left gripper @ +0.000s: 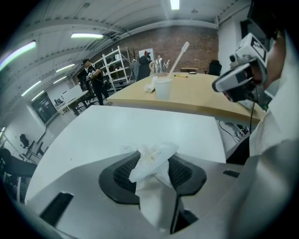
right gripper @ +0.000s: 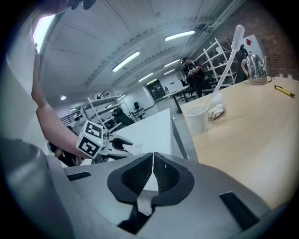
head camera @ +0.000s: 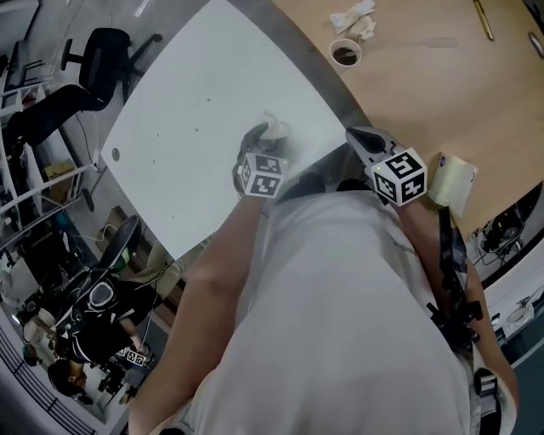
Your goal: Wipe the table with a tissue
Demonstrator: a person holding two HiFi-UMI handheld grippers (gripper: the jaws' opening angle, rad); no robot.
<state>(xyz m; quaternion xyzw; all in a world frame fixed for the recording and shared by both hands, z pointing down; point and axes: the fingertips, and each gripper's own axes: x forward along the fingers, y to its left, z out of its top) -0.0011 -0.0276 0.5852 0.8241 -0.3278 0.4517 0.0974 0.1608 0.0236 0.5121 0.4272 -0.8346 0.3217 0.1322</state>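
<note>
A crumpled white tissue [head camera: 276, 129] [left gripper: 154, 156] is pinched between the pads of my left gripper [head camera: 262, 143] [left gripper: 153, 173], which is shut on it. It hangs at the near right part of the white table [head camera: 195, 102] [left gripper: 140, 126]; whether the tissue touches the top I cannot tell. My right gripper [head camera: 359, 138] [right gripper: 153, 156] hovers to the right, over the seam between the white table and the wooden table [head camera: 425, 93], its pads shut with nothing between them. The right gripper view also catches the left gripper [right gripper: 119, 144] with the tissue [right gripper: 133, 148].
On the wooden table stand a paper cup [head camera: 345, 53] [right gripper: 197, 119], crumpled tissues [head camera: 355, 21] behind it, a pen [head camera: 483, 19] and a tape roll [head camera: 450, 178] near the front edge. An office chair [head camera: 102, 59] stands beyond the white table's left side.
</note>
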